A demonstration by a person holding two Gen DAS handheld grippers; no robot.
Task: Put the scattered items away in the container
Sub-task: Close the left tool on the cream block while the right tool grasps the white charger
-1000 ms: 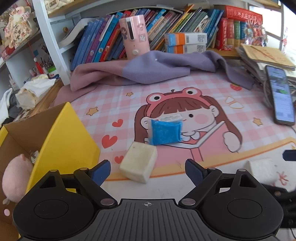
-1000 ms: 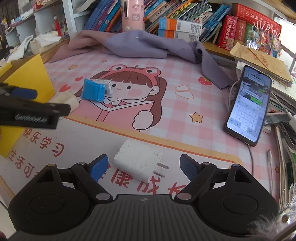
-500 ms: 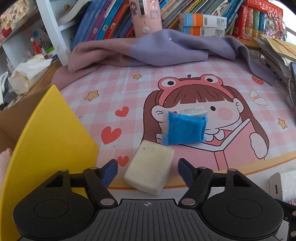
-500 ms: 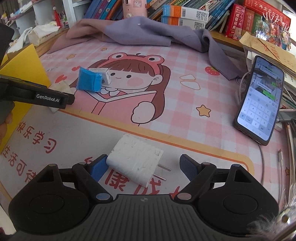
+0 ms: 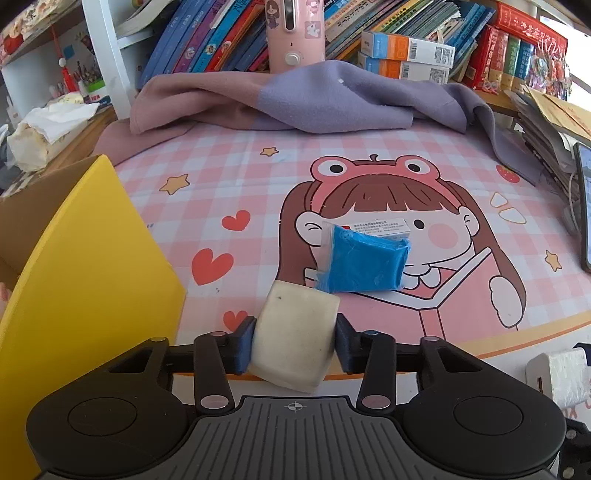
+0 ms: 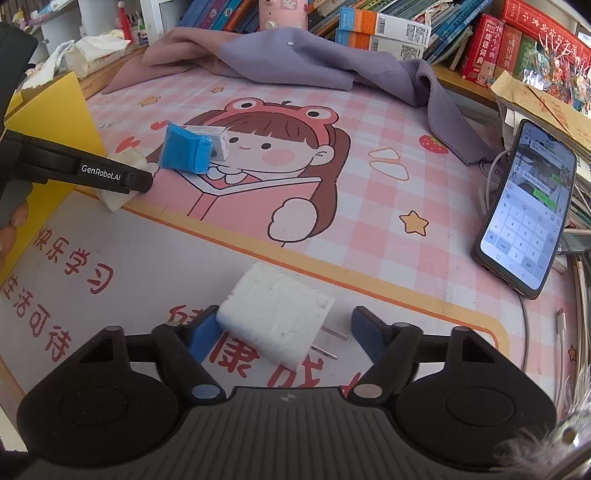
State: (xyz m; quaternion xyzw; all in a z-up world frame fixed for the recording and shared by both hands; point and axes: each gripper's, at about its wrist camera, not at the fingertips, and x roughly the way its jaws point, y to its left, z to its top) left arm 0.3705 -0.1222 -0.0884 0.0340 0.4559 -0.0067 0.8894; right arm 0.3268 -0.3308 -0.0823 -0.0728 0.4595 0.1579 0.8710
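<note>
My left gripper (image 5: pixel 293 341) is shut on a cream eraser block (image 5: pixel 295 338) that rests on the pink cartoon mat. Just beyond it lies a blue packet (image 5: pixel 364 264) against a small white box (image 5: pixel 380 227). The yellow cardboard container (image 5: pixel 85 280) stands to the left. My right gripper (image 6: pixel 286 332) is open around a white charger plug (image 6: pixel 273 319); its left pad touches the plug, the right pad stands apart from the prongs. The left gripper (image 6: pixel 122 181) shows in the right wrist view, with the blue packet (image 6: pixel 184 153) behind it.
A purple-pink cloth (image 5: pixel 314 99) lies along the back of the mat under a pink bottle (image 5: pixel 293 35) and a shelf of books. A phone (image 6: pixel 528 218) leans at the right with cables (image 6: pixel 561 321). Stacked papers (image 5: pixel 554 118) sit far right.
My left gripper moved forward and closed on the cream eraser block. My right gripper moved forward so the white charger plug now lies between its fingers.
</note>
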